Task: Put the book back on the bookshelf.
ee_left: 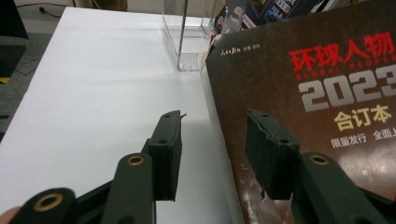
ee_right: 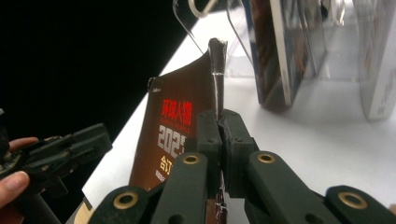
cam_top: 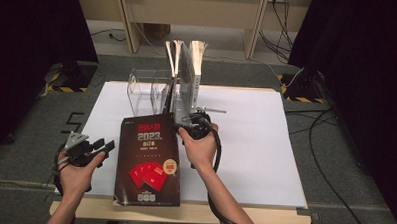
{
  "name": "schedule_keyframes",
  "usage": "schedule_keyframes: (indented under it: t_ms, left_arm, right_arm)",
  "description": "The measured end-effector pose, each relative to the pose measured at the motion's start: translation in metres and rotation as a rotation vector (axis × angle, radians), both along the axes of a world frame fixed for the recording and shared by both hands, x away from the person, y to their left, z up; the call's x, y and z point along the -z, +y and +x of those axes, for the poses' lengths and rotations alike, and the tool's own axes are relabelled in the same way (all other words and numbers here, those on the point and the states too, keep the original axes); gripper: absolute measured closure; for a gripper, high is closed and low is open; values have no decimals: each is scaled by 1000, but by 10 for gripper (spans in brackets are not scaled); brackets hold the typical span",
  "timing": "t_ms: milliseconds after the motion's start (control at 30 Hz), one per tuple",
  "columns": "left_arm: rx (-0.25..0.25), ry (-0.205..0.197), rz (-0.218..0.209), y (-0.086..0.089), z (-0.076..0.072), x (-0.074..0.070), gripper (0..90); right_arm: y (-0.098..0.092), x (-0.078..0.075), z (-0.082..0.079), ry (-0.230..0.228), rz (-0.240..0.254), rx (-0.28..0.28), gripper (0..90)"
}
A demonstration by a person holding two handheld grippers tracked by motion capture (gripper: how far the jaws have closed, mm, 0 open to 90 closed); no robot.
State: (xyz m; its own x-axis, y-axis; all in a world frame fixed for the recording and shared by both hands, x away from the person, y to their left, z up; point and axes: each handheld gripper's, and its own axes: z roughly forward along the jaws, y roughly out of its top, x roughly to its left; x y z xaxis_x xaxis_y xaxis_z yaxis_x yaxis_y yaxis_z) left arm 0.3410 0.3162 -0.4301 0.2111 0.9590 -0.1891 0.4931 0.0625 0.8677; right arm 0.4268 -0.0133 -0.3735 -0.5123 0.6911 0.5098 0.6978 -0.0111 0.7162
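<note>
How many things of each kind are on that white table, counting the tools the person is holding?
Dark magazines with red lettering: 1
Books standing upright in the rack: 2
Clear plastic racks: 1
Handheld grippers, left gripper and right gripper: 2
Total: 6

I see the white table top [cam_top: 245,143] evenly and brightly lit from above in the high view, close to overexposed, with only faint, soft shadows on it. The room's left and right edges fall into near black. The whole high view is soft and low in detail. In the left gripper view, the dark book cover [ee_left: 322,93] carries a dull sheen, and the near jaws are slightly blurred. In the right gripper view, the left half is black, the clear acrylic stand [ee_right: 327,51] shows glare, and the background is out of focus.
</note>
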Motion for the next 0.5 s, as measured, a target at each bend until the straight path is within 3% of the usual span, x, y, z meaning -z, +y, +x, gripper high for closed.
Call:
schedule_keyframes:
  t_ms: [167, 200, 267, 500]
  left_arm:
    - [26, -9, -4, -4, -4, -9, 524]
    - [37, -23, -8, -7, -6, -14, 522]
    - [44, -29, -11, -9, -8, -17, 518]
    - [91, -63, -26, -19, -16, -32, 512]
  right_arm:
    - [5, -15, -2, -54, 7, 11, 882]
    - [9, -21, -3, -68, 30, 11, 882]
    - [15, -27, -4, -111, -8, 31, 882]
    - [22, -35, -4, -133, 1, 45, 881]
